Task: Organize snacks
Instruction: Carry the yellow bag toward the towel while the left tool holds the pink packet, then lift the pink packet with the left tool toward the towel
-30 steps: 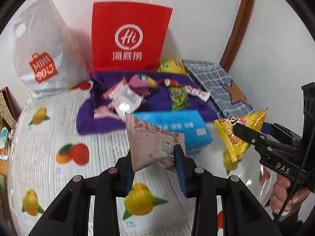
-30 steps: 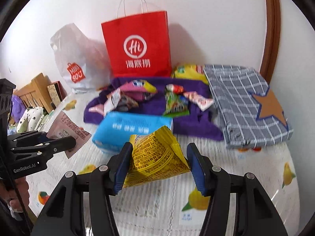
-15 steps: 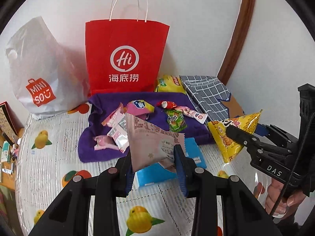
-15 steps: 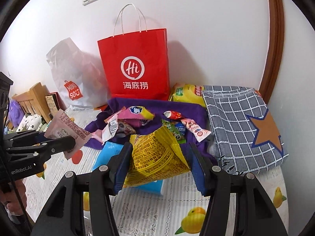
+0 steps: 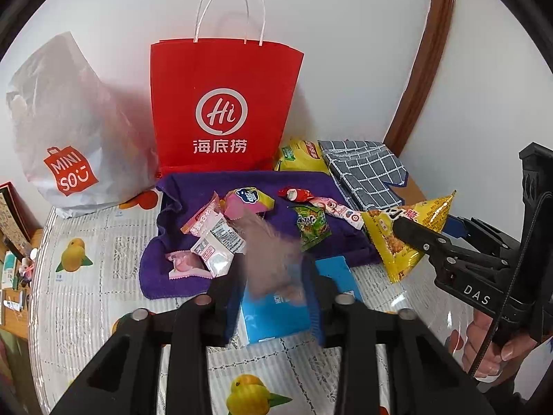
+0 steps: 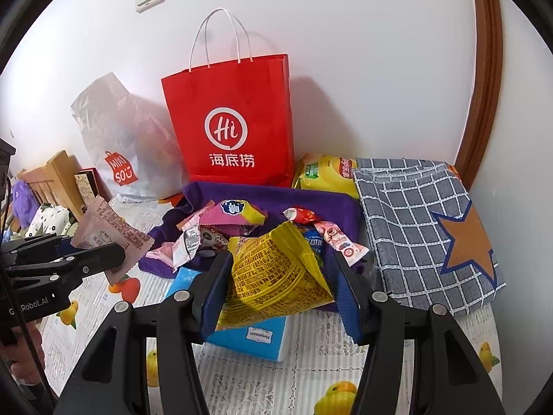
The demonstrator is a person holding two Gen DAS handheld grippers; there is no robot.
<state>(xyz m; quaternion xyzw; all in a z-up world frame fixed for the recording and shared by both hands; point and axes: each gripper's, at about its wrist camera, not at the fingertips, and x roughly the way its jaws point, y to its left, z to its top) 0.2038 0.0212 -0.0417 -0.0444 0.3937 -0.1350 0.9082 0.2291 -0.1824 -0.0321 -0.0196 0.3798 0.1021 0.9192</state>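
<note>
Pink snack packet (image 5: 273, 252), blurred in the left wrist view, clamped between the jaws of the left gripper (image 5: 273, 276), jaws just closing further on it; seen sharper from the right wrist view as a pink wrapper (image 6: 110, 231) raised above the desk (image 6: 311, 356). Yellow triangular snack bag (image 6: 273, 276) pinched in the right gripper (image 6: 280, 283), also lifted off the desk. Below both, a blue tissue pack (image 5: 273, 314) lying flat. Behind it, a purple cloth (image 5: 179, 276) strewn with small wrapped snacks (image 5: 214, 238). Further back against the wall, a red paper bag (image 5: 221, 103), a white plastic bag (image 5: 69, 138), a yellow chip bag (image 6: 325, 173) and a grey checked cloth (image 6: 414, 228) with an orange star
</note>
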